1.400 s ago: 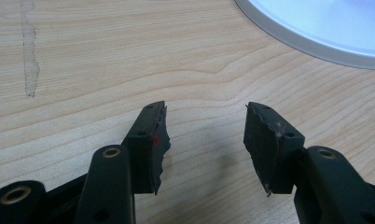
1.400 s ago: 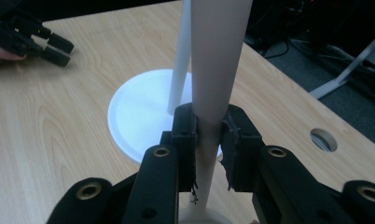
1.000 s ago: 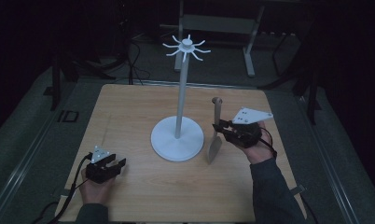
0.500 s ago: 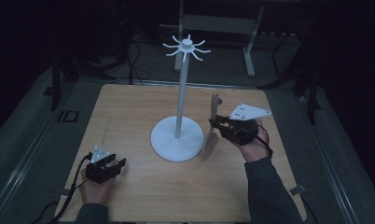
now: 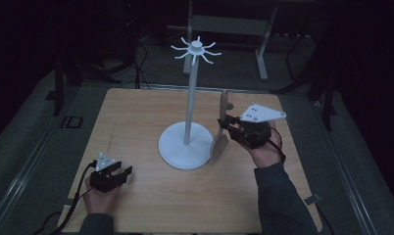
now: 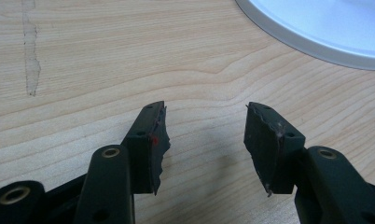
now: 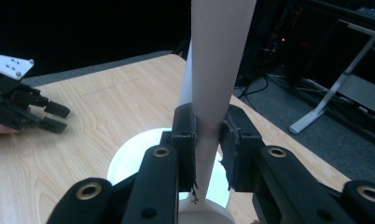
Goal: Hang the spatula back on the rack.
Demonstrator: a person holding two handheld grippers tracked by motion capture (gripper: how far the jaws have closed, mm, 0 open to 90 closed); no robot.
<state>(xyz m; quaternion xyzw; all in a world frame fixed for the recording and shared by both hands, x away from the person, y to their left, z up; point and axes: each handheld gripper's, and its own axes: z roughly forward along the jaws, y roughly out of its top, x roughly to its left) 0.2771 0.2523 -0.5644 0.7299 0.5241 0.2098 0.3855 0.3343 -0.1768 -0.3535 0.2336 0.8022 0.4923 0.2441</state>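
While the left gripper (image 5: 120,171) rests low on the wooden table (image 5: 136,122) near its front left corner, its jaws stand apart with nothing but bare wood grain between them, and the left gripper view catches the rim of the white round base (image 6: 316,32) off at the top right. Over on the other side, the right gripper (image 5: 228,123) is up off the table just right of the stand (image 5: 187,112), jaws clamped on the handle of a pale wooden spoon (image 5: 219,142). That spoon hangs nearly upright, bowl end down and close beside the base's edge, handle rising above the jaws. From the right gripper view the spoon's handle (image 7: 218,70) runs straight up between the two black pads, pinched tight. The stand's thin white pole climbs from the base at the table's middle to a ring of short prongs (image 5: 196,49) at the top. A hand (image 5: 263,152) and dark sleeve back the right gripper.
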